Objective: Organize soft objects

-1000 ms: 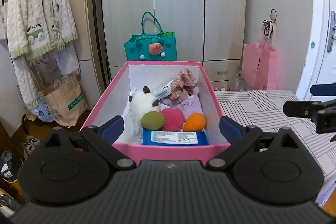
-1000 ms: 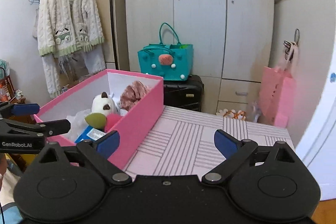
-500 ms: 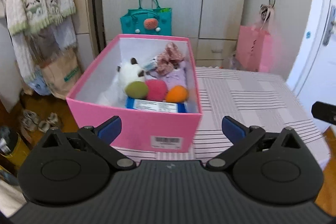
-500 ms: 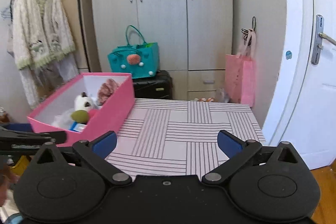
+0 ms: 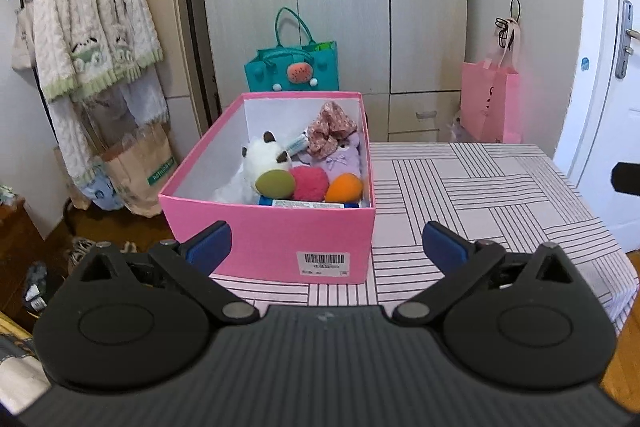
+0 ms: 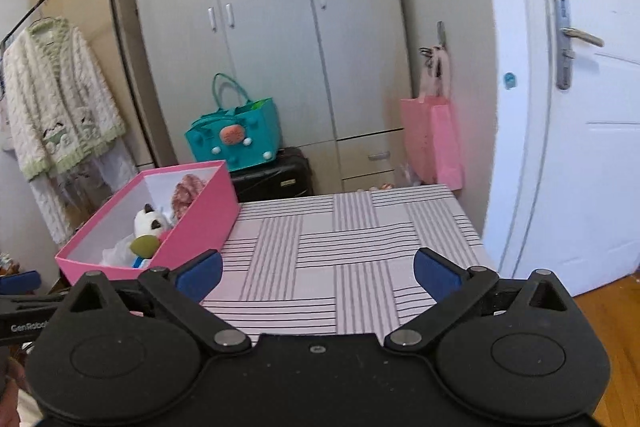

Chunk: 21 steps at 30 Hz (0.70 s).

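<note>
A pink box (image 5: 276,239) stands on the left of the striped table (image 5: 472,195). It holds a white plush (image 5: 260,157), a green ball (image 5: 275,183), a red pompom (image 5: 309,183), an orange ball (image 5: 345,187), a purple plush (image 5: 340,159), a floral cloth (image 5: 331,126) and a blue pack (image 5: 306,203). My left gripper (image 5: 326,247) is open and empty, pulled back in front of the box. My right gripper (image 6: 318,271) is open and empty above the table's near edge, with the box (image 6: 200,211) to its left.
A teal bag (image 5: 294,69) sits behind the box on a black suitcase (image 6: 276,175). A pink bag (image 5: 490,103) hangs at the wardrobe. A cardigan (image 5: 88,31) hangs on a rack at left. A white door (image 6: 580,147) is at right.
Both grippers have pulled back and away from the box, which now looks smaller and farther off. Both stay open and empty.
</note>
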Available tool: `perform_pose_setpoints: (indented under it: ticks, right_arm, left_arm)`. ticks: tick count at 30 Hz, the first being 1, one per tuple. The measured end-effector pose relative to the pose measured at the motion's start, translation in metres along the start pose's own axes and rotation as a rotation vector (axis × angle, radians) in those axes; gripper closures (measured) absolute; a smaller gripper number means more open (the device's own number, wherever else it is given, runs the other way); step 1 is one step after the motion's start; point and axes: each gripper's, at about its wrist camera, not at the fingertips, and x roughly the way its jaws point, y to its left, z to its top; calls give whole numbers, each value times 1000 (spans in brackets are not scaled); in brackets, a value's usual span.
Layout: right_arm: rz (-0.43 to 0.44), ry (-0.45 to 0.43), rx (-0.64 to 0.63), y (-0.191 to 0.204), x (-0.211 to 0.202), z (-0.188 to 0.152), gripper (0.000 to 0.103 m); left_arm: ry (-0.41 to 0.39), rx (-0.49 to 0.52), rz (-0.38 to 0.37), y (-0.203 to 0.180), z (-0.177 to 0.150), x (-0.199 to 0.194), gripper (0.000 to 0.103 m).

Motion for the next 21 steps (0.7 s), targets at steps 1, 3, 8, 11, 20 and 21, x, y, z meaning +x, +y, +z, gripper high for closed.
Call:
perform_pose_setpoints:
  ticks: [1,3,8,11,20,21]
  right_arm:
    - [-11,-7,-11,0,-3,-1,0]
    - [-35,-24,-31,2,-8,-3,0]
    - [-45,-53,-89,10,-18,-12,0]
    - [-64,-60,-115,15,-19,-17,0]
    - [-146,-70,-159,17,-11,-20,0]
    - [-142,-70,-156,16,-11,-20,0]
  left_arm:
    - [-8,4,8,-1,0,-1,0]
    - [-35,19,32,-5,-1,-5,0]
    - [-69,22,42,-11,-9,-10,0]
    - [-59,25,34,-15,-14,-9,0]
    - [-95,50,52,-19,-13,-14,0]
    - [-98,49,52,-18,-12,-15,0]
